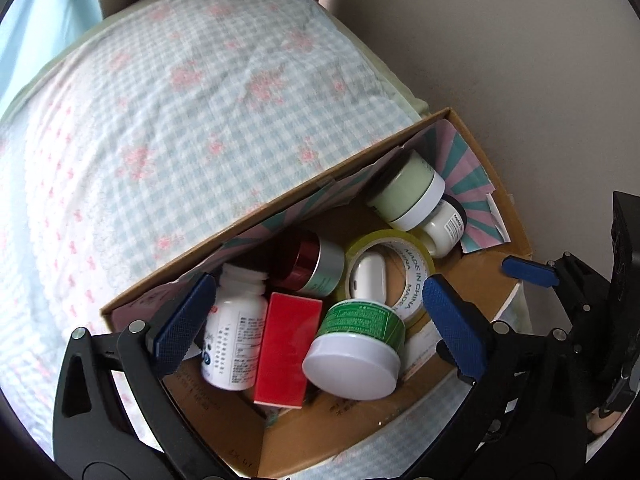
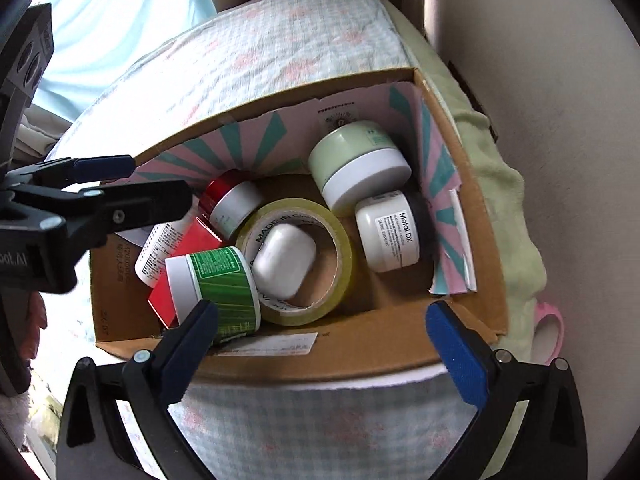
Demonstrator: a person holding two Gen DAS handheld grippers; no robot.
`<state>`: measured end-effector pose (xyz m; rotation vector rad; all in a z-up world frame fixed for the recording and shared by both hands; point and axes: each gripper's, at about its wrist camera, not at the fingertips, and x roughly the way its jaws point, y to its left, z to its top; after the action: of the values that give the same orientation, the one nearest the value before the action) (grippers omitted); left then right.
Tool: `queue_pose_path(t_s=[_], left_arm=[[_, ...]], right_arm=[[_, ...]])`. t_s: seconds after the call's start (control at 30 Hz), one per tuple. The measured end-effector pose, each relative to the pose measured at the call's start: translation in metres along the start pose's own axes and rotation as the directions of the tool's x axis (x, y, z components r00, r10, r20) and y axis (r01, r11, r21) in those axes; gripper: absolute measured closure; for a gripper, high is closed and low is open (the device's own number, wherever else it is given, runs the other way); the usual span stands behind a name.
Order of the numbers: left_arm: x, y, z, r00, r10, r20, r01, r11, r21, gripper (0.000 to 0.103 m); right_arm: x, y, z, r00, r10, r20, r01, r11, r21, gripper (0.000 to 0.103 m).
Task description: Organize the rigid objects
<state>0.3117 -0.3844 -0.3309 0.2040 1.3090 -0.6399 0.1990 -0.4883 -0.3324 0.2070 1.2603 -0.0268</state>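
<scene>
An open cardboard box (image 1: 280,196) (image 2: 340,348) on a bed holds a clear tape roll (image 1: 416,276) (image 2: 344,276) with a white earbud case (image 1: 370,276) (image 2: 284,264) inside it. It also holds a green-labelled jar (image 1: 356,344) (image 2: 216,280), a red carton (image 1: 286,352) (image 2: 164,296), a white bottle (image 1: 236,340) (image 2: 154,256), a red-lidded jar (image 1: 312,264) (image 2: 236,204), a pale green jar (image 1: 408,192) (image 2: 356,164) and a white jar (image 1: 444,228) (image 2: 388,236). My left gripper (image 1: 320,324) (image 2: 160,182) hangs open over the box's left part, touching nothing. My right gripper (image 2: 326,340) stands open above the near wall, empty.
The box rests on a checked quilt (image 1: 180,120) with pink flowers. A plain wall (image 1: 520,60) rises close on the right. A green towel (image 2: 500,184) and a pink tape roll (image 2: 552,328) lie between box and wall.
</scene>
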Motion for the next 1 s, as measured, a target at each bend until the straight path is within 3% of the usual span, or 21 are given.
queue_pose_path(t_s=[0.43,0.7,0.83,1.0], left_arm=[[-0.066,0.001,-0.026,0.998,0.029,0.063,-0.029,1.0,-0.007,0.0],[-0.158,0.022,-0.061,0.987,0.021,0.16,-0.01,0.998,-0.069,0.0],[-0.241,0.044,-0.094,0.962,0.093,0.258,-0.064,0.991,-0.117,0.0],[-0.35,0.076,-0.152,0.903,0.201,0.381,-0.122,0.968,-0.22,0.0]], right_arm=[[-0.039,0.015,-0.002,0.999,-0.023,0.043,0.022,0.999,0.03,0.0],[-0.107,0.065,-0.003,0.993,-0.056,0.105,0.056,0.998,-0.006,0.0],[-0.159,0.118,-0.006,0.984,-0.058,0.168,0.069,0.996,-0.058,0.0],[-0.232,0.203,-0.014,0.955,-0.021,0.297,0.064,0.989,-0.136,0.0]])
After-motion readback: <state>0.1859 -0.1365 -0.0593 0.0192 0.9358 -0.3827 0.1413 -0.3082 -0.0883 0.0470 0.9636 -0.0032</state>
